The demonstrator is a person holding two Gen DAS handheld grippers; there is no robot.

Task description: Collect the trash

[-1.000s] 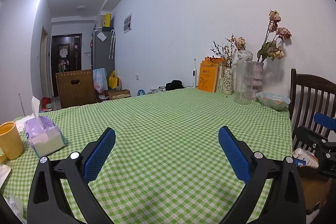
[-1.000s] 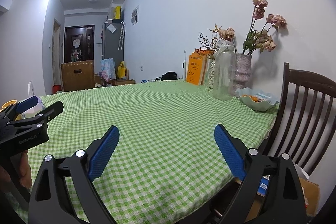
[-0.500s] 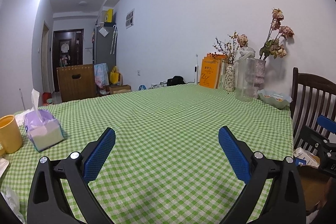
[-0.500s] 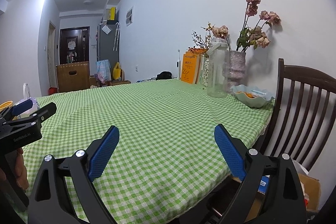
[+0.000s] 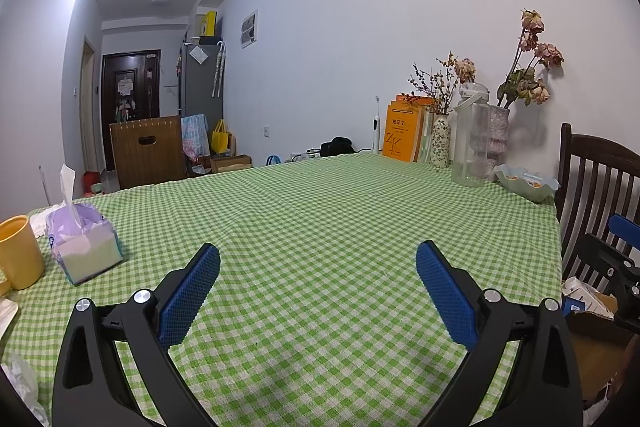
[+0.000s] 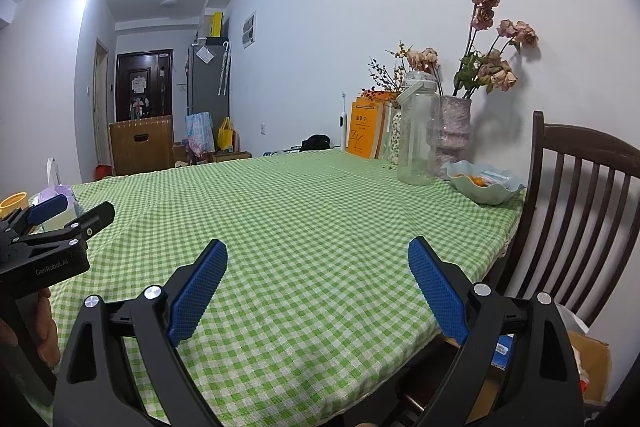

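At the near left edge of the worktop (image 5: 320, 211), a crumpled white scrap (image 5: 18, 383) lies low in the left wrist view, and a flat pale piece (image 5: 6, 311) lies just beyond it. These look like the trash you are after, though both are cut off by the frame and hard to make out. A cardboard box (image 6: 596, 359) with packaging in it stands on the floor by the chair (image 6: 580, 187), off the right end. I take it for the collecting place, but that is a guess.

Little has changed over the last second. Both views have sunk slightly and levelled out, so the far edge of the cloth sits a touch higher in frame. The tissue pack (image 5: 84, 251) and yellow cup (image 5: 18, 253) have barely shifted.

Your left hand-held gripper (image 5: 318, 250) is spread wide and empty over bare cloth, and so is your right hand-held gripper (image 6: 318, 245). Neither has closed in on the scrap, so no trash is in hand now.
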